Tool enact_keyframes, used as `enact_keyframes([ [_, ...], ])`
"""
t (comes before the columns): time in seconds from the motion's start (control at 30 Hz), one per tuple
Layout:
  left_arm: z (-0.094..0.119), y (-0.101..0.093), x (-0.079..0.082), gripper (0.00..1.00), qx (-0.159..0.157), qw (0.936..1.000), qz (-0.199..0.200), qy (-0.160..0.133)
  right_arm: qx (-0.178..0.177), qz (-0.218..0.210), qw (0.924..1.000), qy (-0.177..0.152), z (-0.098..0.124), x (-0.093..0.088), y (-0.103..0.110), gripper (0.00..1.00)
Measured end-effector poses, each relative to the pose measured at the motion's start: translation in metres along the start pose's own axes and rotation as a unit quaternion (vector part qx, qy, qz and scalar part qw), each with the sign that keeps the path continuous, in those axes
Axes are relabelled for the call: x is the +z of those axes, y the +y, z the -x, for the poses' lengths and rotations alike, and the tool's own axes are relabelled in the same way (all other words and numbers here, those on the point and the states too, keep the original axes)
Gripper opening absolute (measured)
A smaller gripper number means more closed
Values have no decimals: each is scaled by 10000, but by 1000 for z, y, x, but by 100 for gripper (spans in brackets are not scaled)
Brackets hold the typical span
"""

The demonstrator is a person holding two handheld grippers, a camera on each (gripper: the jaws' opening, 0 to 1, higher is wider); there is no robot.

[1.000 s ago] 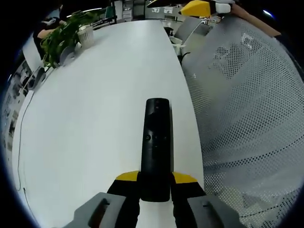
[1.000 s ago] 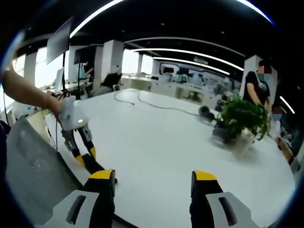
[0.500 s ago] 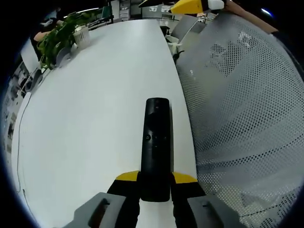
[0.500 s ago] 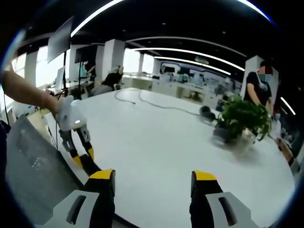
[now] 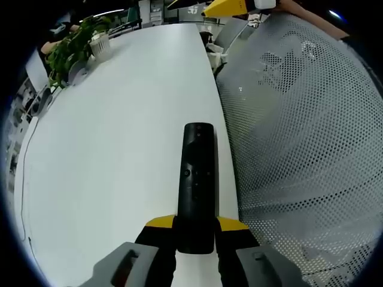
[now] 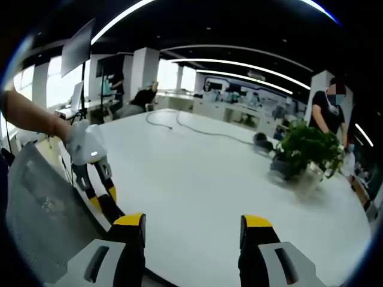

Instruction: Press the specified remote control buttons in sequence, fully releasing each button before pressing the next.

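Left gripper view: white table [image 5: 108, 137], fingers [image 5: 149, 222] clamped on black remote [image 5: 196, 179]; right gripper [image 6: 194, 230] wide open, empty.

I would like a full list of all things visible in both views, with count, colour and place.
remote control: one, black, held between the left gripper's jaws above the table
table: one, white, large
potted plant: one, green, on the table's far side
cable: one, dark, lying on the table
mesh chair: one, grey, beside the table edge
standing person: one, dark top, behind the plant
left gripper: one, yellow-tipped, shut on the remote
right gripper: one, yellow-tipped, open, empty
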State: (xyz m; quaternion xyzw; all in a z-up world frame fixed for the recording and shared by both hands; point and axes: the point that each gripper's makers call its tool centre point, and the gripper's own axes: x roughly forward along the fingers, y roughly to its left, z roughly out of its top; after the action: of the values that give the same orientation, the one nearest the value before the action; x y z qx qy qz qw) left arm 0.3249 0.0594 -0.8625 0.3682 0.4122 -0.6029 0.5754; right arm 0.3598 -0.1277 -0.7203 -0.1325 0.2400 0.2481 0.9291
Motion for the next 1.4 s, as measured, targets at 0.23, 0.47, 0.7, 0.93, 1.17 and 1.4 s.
enact_keyframes([
  [0.23, -1, 0, 1, 25, 58, 9998, -50, 163, 10, 44, 10000, 28, 0, -1, 1, 61],
  [0.47, -2, -1, -1, 25, 276, 9983, -313, 418, 0, 57, 10000, 77, 0, -2, 0, 60],
  [0.7, -2, 0, -1, 25, 286, 9988, -281, 280, 134, 157, 9995, 259, -3, -8, 7, 58],
  [0.93, -2, 0, -1, 25, 327, 9990, -204, 209, 296, 153, 9984, 461, -6, -15, 13, 56],
  [1.17, -1, 0, -1, 25, 372, 9992, -108, 101, 736, 208, 9949, 653, -8, -16, 30, 51],
  [1.4, 0, 0, -2, 25, 410, 9990, 68, -183, 1121, 624, 9849, 1159, -11, -26, 47, 32],
])
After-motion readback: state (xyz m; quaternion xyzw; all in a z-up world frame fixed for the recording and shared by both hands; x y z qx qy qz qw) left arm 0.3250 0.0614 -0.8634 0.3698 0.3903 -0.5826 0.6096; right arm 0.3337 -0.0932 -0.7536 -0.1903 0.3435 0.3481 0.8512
